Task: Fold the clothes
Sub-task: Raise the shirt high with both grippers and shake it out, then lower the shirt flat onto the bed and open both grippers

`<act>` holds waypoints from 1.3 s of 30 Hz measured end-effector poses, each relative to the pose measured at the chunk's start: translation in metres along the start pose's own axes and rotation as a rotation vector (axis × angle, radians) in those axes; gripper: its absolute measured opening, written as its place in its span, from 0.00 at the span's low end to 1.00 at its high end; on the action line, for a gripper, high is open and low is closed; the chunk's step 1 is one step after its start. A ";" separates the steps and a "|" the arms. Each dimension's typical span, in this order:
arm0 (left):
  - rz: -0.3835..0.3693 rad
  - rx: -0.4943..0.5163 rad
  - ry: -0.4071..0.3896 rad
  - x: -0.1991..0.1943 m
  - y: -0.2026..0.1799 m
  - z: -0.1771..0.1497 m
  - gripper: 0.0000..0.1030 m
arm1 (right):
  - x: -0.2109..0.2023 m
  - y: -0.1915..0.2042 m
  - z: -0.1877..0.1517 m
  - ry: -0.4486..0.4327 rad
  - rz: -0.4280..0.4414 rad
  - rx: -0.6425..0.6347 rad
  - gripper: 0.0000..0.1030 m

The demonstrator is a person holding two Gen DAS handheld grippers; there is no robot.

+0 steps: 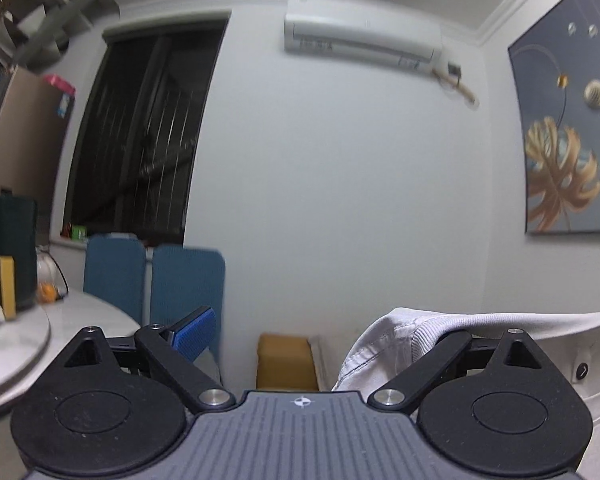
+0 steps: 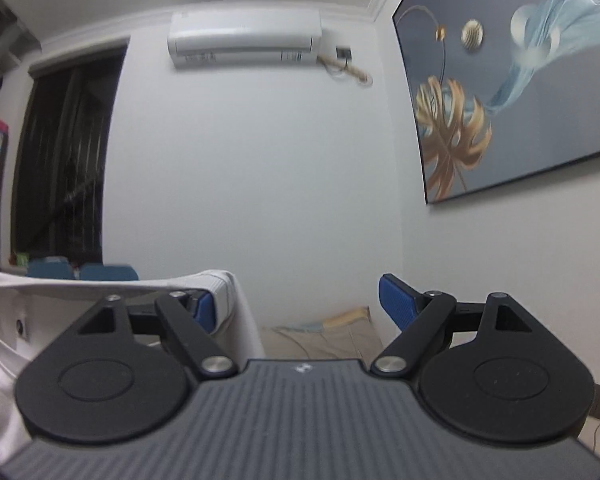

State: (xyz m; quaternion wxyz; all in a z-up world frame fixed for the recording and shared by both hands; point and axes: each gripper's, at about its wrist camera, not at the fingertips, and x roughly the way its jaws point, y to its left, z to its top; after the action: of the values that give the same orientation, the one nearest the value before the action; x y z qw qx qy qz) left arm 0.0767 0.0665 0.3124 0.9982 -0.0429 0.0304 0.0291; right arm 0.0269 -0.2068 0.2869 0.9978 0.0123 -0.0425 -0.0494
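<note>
Left gripper (image 1: 300,332): jaws spread wide, white shirt (image 1: 384,344) draped over its right finger, not pinched. Right gripper (image 2: 296,304): jaws spread too, the same shirt hung over its left finger. Shirt stretches between the two grippers, raised. Beyond: blue chairs (image 1: 156,276), dark window (image 1: 148,136), wall air conditioner (image 2: 246,38).

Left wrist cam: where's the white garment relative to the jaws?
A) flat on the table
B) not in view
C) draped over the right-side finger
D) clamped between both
C: the white garment hangs over the right-side finger, while the jaws of the left gripper stand wide apart.
</note>
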 end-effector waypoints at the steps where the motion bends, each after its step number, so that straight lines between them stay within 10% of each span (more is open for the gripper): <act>1: 0.003 0.001 0.019 0.021 0.000 -0.010 0.93 | 0.017 0.003 -0.011 0.015 -0.006 -0.014 0.81; 11: 0.135 -0.001 0.153 0.283 -0.029 -0.117 0.93 | 0.242 0.021 -0.130 0.149 -0.109 -0.074 0.80; 20: 0.108 0.068 0.510 0.498 -0.032 -0.339 0.90 | 0.427 0.007 -0.357 0.494 -0.117 0.042 0.79; 26: 0.028 0.128 0.758 0.560 -0.025 -0.429 0.90 | 0.473 0.011 -0.460 0.764 -0.029 0.013 0.79; 31: -0.053 0.222 0.902 0.563 -0.028 -0.441 0.94 | 0.485 0.019 -0.472 0.911 0.188 0.080 0.79; 39: -0.085 0.102 0.749 0.467 -0.015 -0.398 0.97 | 0.405 0.027 -0.414 0.784 0.155 0.076 0.79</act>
State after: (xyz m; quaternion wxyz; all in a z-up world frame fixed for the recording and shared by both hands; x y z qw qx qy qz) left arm 0.5203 0.0424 -0.1115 0.9191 -0.0021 0.3927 -0.0314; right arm 0.4669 -0.2116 -0.0911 0.9380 0.0637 0.3388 0.0360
